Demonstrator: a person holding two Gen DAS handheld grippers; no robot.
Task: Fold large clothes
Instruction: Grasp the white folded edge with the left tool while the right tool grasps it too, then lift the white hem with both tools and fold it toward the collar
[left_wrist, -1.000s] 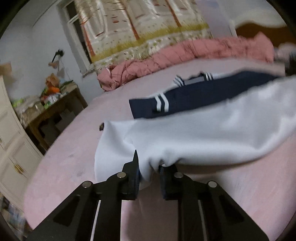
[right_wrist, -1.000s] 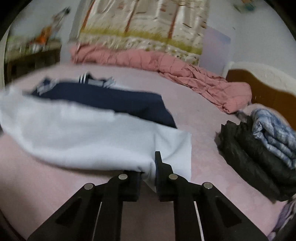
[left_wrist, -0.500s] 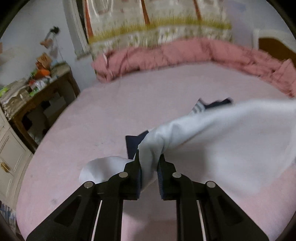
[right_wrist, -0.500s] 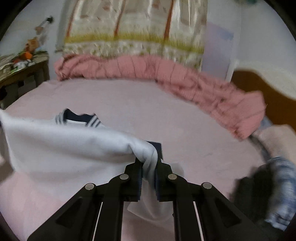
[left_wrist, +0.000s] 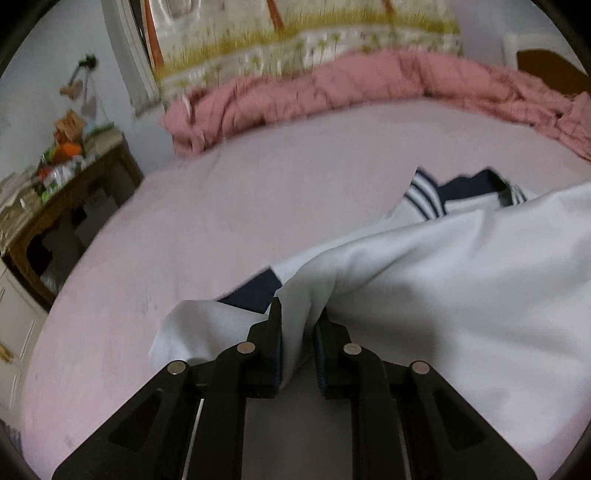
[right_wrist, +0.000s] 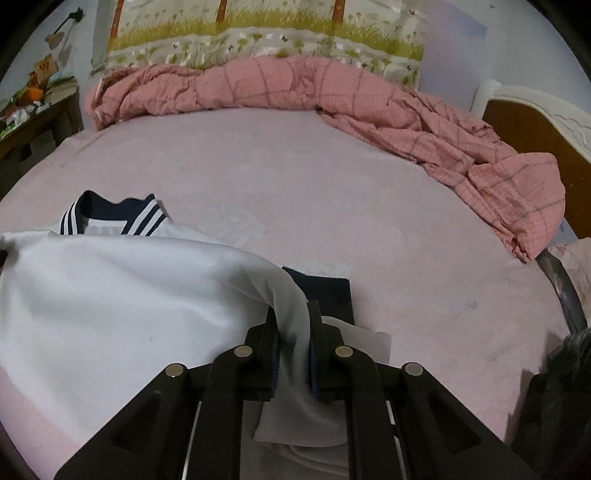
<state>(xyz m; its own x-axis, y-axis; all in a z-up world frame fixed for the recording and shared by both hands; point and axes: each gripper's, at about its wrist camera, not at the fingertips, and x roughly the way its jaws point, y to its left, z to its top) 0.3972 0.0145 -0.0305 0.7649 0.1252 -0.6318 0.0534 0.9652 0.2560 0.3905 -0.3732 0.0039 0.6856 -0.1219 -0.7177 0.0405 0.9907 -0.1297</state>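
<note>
A large white and navy garment (left_wrist: 443, 295) with a striped navy collar (left_wrist: 428, 194) lies on the pink bed sheet (left_wrist: 258, 206). My left gripper (left_wrist: 299, 321) is shut on a bunched white edge at its left end. In the right wrist view the same garment (right_wrist: 110, 302), its collar (right_wrist: 110, 218) at the far side, is held at its right end by my right gripper (right_wrist: 293, 317), shut on a white fold. The white layer is drawn over the navy part (right_wrist: 328, 291), with the held edges lifted off the bed.
A crumpled pink checked quilt (right_wrist: 332, 96) runs along the far side of the bed. A cluttered wooden table (left_wrist: 66, 184) stands at the left. A wooden headboard (right_wrist: 535, 125) is at the right, with dark folded clothes (right_wrist: 554, 406) at the near right.
Both grippers carried the white edge forward over the navy part toward the collar. The white layer now covers most of the navy. The jaws have stayed shut on the cloth.
</note>
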